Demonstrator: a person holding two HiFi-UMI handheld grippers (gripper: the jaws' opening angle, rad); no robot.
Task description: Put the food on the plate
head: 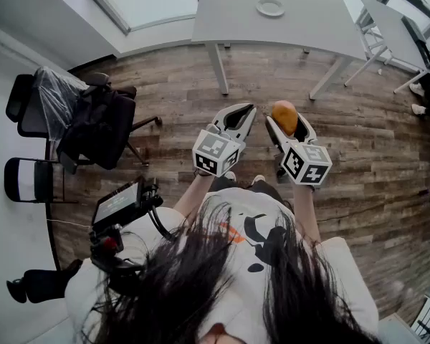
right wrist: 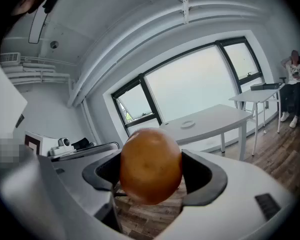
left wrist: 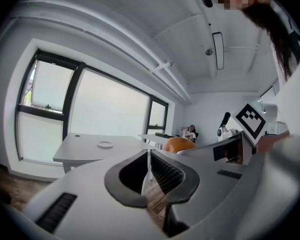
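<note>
A round orange-brown piece of food (head: 284, 117) sits between the jaws of my right gripper (head: 285, 121), which is shut on it and held in the air over the wooden floor. In the right gripper view the food (right wrist: 151, 165) fills the gap between both pads. My left gripper (head: 247, 111) hangs beside it, shut, with nothing between its jaws (left wrist: 149, 153). A small white plate (head: 270, 7) lies on the grey-white table (head: 308, 27) some way ahead, also in the left gripper view (left wrist: 105, 144) and the right gripper view (right wrist: 188, 124).
Black chairs with a dark bag (head: 93, 124) stand at the left. A second table (head: 394, 27) stands at the far right. A person sits by the far wall (right wrist: 294, 79). A window wall runs behind the table. A black device (head: 118, 206) hangs at my left side.
</note>
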